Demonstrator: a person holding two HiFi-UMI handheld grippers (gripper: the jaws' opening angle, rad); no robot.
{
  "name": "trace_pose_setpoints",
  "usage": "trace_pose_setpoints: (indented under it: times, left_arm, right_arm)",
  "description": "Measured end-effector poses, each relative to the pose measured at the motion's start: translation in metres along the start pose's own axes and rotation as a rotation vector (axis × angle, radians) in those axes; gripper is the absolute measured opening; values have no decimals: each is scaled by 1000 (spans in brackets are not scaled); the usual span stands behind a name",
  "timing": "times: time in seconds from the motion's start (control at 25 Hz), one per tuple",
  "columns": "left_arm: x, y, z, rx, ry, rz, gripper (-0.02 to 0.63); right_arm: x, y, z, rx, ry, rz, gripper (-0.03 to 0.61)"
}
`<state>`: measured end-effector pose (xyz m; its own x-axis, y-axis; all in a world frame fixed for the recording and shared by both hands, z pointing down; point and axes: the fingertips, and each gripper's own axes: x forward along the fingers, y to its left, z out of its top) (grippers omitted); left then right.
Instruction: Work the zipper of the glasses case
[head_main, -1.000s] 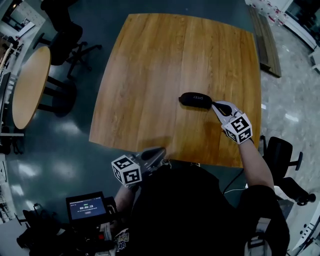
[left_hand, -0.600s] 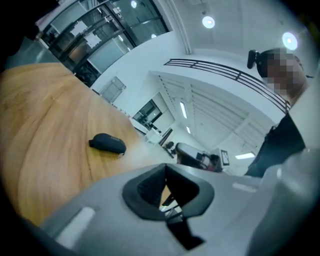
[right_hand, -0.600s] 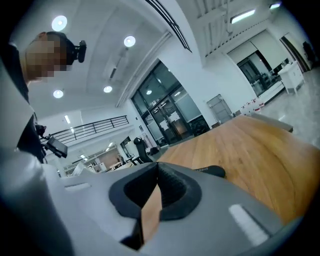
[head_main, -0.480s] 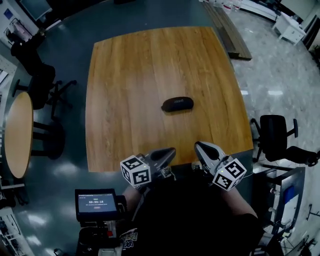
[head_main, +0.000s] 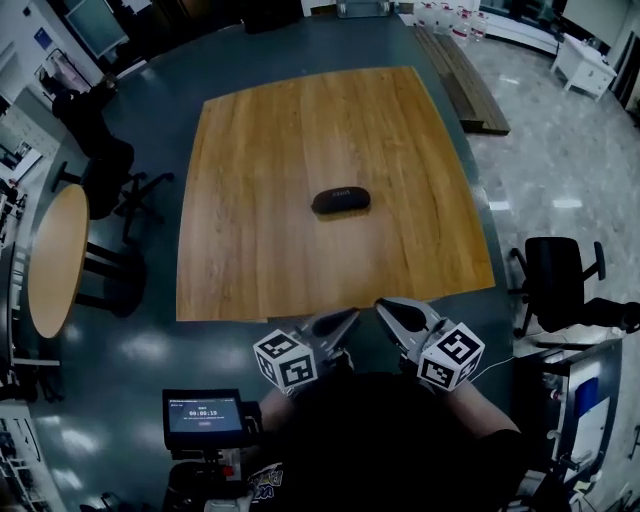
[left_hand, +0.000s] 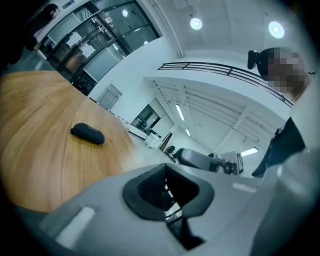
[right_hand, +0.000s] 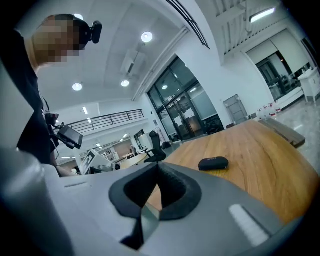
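A black zipped glasses case (head_main: 341, 200) lies alone near the middle of the wooden table (head_main: 260, 260). It shows small in the left gripper view (left_hand: 87, 134) and in the right gripper view (right_hand: 213, 163). Both grippers hang off the table's near edge, close to my body and far from the case. The left gripper (head_main: 349, 318) is shut with nothing in it, and the right gripper (head_main: 384, 307) is shut and empty too. In each gripper view the black pads meet with no gap.
A round wooden side table (head_main: 55, 260) stands at the left, with a black chair (head_main: 100, 160) behind it. Another black office chair (head_main: 555, 270) stands right of the table. A small screen (head_main: 205, 415) sits low by my left side. A long bench (head_main: 470, 80) lies at the far right.
The right gripper has come away from the case's end and drawn back to my body. The left gripper has shifted a little rightward. The case lies where it was on the table.
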<state>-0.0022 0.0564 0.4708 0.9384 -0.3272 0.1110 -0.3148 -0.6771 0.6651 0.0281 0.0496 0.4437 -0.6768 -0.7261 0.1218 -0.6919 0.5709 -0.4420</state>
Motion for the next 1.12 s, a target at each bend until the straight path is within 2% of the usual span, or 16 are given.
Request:
trace_pose_setpoints:
  times: [0.28, 0.48, 0.88, 1.12]
  left_arm:
    - [8, -72, -76, 16, -14, 60, -2]
    - [-1, -100, -107, 9, -19, 88, -2]
    - [-11, -111, -115, 40, -25, 119, -2]
    - [-20, -105, -106, 46, -39, 130, -2]
  right_arm:
    - [-91, 8, -43, 116, 17, 34, 5]
    - [-117, 32, -57, 84, 45, 70, 5]
    - [-125, 45, -60, 84, 37, 97, 5]
    - [-120, 51, -57, 72, 31, 103, 5]
